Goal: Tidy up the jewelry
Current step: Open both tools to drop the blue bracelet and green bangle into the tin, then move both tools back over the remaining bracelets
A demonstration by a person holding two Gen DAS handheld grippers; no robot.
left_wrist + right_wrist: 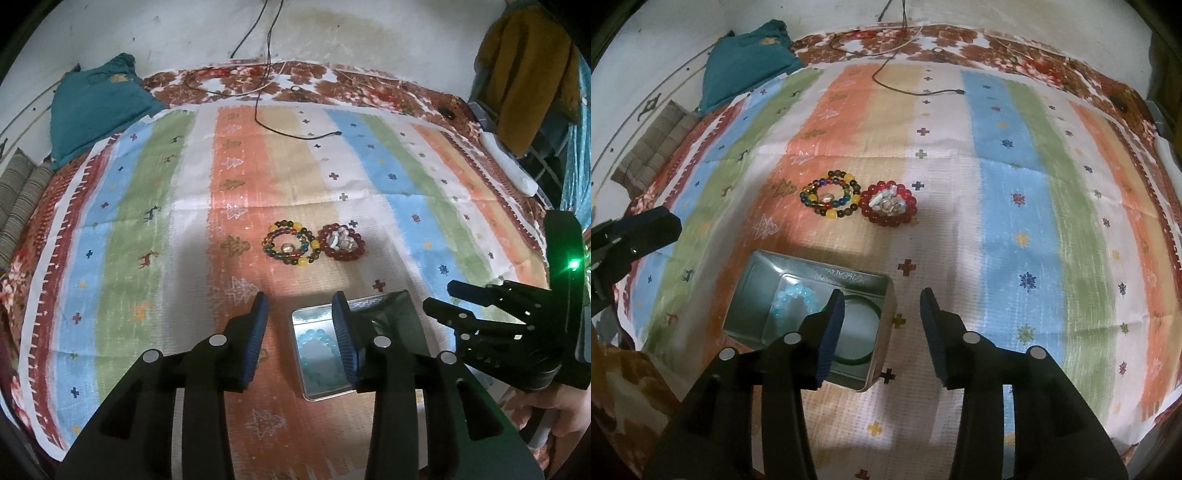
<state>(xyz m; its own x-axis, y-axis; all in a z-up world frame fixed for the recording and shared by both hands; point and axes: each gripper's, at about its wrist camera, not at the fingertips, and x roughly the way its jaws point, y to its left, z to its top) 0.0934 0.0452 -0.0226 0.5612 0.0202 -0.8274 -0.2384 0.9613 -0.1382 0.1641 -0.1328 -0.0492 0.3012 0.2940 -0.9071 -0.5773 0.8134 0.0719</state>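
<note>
The striped cloth (192, 206) is looked down on from above and forward by both wrist cameras, each view being framed at the bottom by its own open fingers. The left wrist view is taken from left of the metal tin (314, 391), the right wrist view from closer over the tin (753, 295) and slightly right. The tin and two beaded bracelets (291, 243) (831, 199) are shared by both, and each gripper is caught at the other view's edge.
</note>
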